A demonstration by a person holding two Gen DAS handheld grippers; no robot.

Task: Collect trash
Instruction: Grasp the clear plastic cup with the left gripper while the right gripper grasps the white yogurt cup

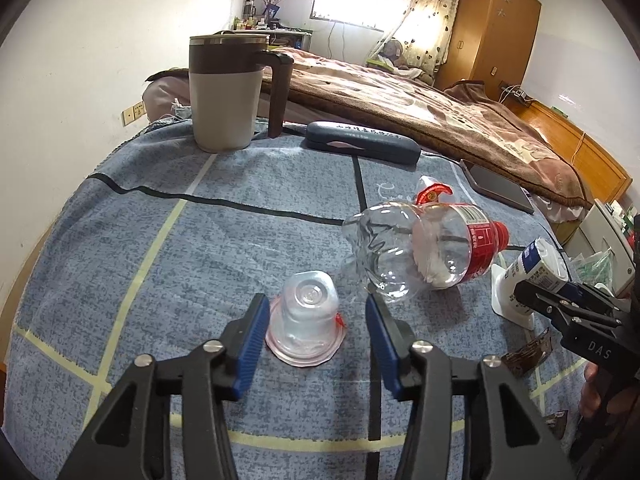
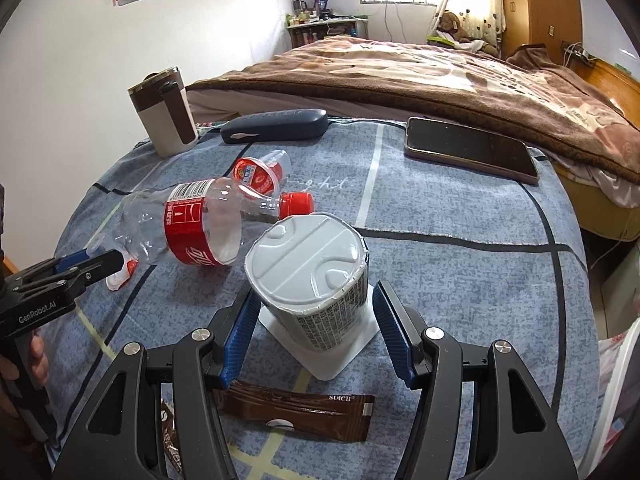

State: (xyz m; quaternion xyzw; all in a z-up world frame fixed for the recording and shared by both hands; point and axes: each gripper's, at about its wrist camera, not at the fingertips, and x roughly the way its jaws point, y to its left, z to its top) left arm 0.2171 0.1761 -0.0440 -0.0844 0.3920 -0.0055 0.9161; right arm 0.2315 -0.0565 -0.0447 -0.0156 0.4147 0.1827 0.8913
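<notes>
Two clear plastic cups (image 1: 306,316), crushed btl (image 1: 420,248)

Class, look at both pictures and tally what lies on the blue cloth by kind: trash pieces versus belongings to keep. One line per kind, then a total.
Trash: 6 (clear cup, second clear cup, plastic bottle, white tub, brown sachet, torn wrapper)
Belongings: 3 (mug, glasses case, phone)
Total: 9
</notes>
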